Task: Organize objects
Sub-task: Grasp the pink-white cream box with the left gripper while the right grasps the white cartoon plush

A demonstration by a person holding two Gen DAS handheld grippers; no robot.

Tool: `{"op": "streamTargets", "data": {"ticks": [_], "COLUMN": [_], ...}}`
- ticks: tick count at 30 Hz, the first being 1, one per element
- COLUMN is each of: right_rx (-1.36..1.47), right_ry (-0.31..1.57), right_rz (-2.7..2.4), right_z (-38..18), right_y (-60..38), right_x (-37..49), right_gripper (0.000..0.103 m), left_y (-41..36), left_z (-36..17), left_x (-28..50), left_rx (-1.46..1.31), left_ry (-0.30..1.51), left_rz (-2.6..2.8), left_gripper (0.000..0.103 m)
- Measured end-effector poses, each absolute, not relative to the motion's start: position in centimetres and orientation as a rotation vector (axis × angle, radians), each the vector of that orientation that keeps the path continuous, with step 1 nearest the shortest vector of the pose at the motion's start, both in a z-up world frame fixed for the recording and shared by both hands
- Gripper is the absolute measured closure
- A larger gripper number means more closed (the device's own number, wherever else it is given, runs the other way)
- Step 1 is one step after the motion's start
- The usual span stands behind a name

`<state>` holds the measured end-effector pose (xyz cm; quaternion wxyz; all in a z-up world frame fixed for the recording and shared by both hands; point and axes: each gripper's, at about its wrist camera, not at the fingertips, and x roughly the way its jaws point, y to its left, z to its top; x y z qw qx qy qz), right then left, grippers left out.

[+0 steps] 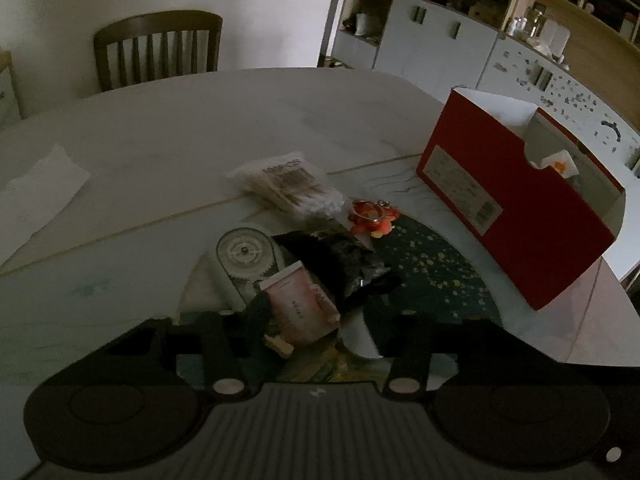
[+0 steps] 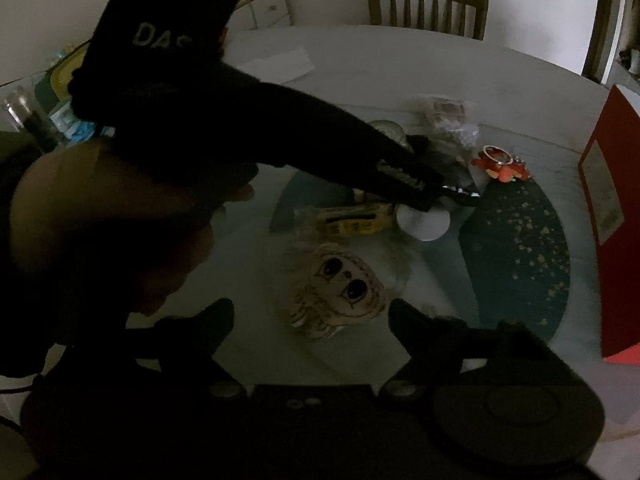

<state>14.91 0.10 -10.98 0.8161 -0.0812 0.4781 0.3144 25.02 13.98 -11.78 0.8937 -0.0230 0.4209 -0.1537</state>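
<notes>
Two grippers worked the clutter. The left gripper, jaws narrowed, framed a small pink box at lower centre, seemingly light and stiff, best pinched across its flat faces. The right gripper hung wide over a soft doll-face plush.

Ahead of the gripper, a slatted wooden chair stood against a white wall; white cabinets (dimly lit) stood right.

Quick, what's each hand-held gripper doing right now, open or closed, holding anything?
Left hand-held gripper: open, pink packet between its jaws, not clamped.
Right hand-held gripper: open, empty, above the doll-face plush.
</notes>
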Motion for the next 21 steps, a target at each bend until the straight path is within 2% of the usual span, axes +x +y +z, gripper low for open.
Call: {"op": "streamTargets", "data": {"ticks": [2,10,14,16,17,21], "right_rx": [-0.176,-0.175,-0.189,-0.187,-0.179,-0.165], "right_ry": [1.024,1.037,1.037,1.041,1.042,1.040], "right_rz": [0.672,0.686,0.695,0.691,0.690,0.684], "right_z": [-11.10,-11.38,-11.48,-11.55,-11.56,-11.48], "right_y": [0.16,0.16,0.26,0.10,-0.08,-0.62], "right_x": [15.00,15.12,15.01,15.05,15.13,15.18], "right_gripper": [0.033,0.048,0.067,0.072,0.079,0.092], "left_y": [13.92,14.56,14.21,13.98,13.87,13.91], "left_z": [-11.78,-11.79,-11.73,-11.70,-11.67,-11.61], "left_x": [25.15,25.50,25.58,25.53,25.51,25.43], "left_rx": [-0.041,-0.064,-0.049,-0.037,-0.030,-0.040], "left_ry": [0.871,0.877,0.884,0.885,0.887,0.892], "left_rz": [-0.317,-0.314,-0.306,-0.304,-0.297,-0.293], "left_gripper": [0.057,0.059,0.059,0.064,0.072,0.079]}}
